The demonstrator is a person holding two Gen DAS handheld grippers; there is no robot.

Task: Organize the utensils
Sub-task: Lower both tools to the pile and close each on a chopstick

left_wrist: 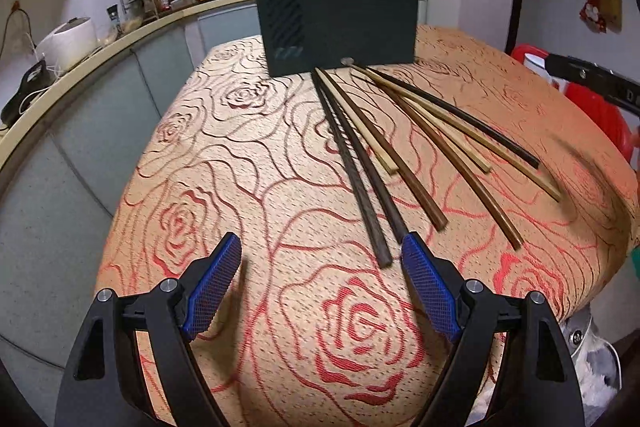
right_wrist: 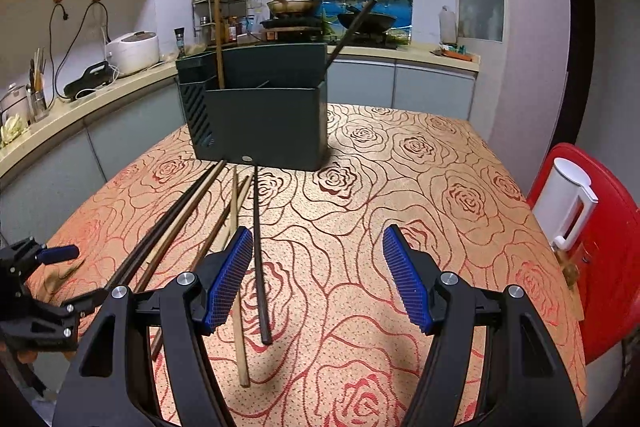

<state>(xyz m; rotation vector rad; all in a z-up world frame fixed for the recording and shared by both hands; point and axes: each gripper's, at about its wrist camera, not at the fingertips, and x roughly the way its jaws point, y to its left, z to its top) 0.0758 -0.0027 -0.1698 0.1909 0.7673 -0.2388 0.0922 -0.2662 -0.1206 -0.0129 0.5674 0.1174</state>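
Left claw (left_wrist: 320, 259): released, jaws spread wide, nothing between the blue pads (left_wrist: 216, 287). It sits at the lower centre of the left wrist view, above the rose-patterned tabletop (left_wrist: 200, 155). The right-hand pad lies just beside the near tips of the two darkest chopsticks; contact cannot be confirmed.

Right claw (right_wrist: 318, 239): released, jaws apart, gripping nothing. It occupies the lower centre of the right wrist view. One dark chopstick (right_wrist: 260, 259) lies on the tabletop inside the gap, close to the left-hand pad, not touched by either pad.

Loose chopsticks (left_wrist: 400, 155): a fan of dark, brown and pale sticks lying flat, spreading from centre frame toward the lower right in the left wrist view. Their far ends converge near the base of the holder.

Utensil holder (left_wrist: 340, 23): dark green, compartmented, upright at the upper centre on the tabletop. Two chopsticks (right_wrist: 219, 39) stand inside it, one near the left end, one leaning out to the right.

Red chair (right_wrist: 600, 247): right edge of the frame, beside the tabletop.
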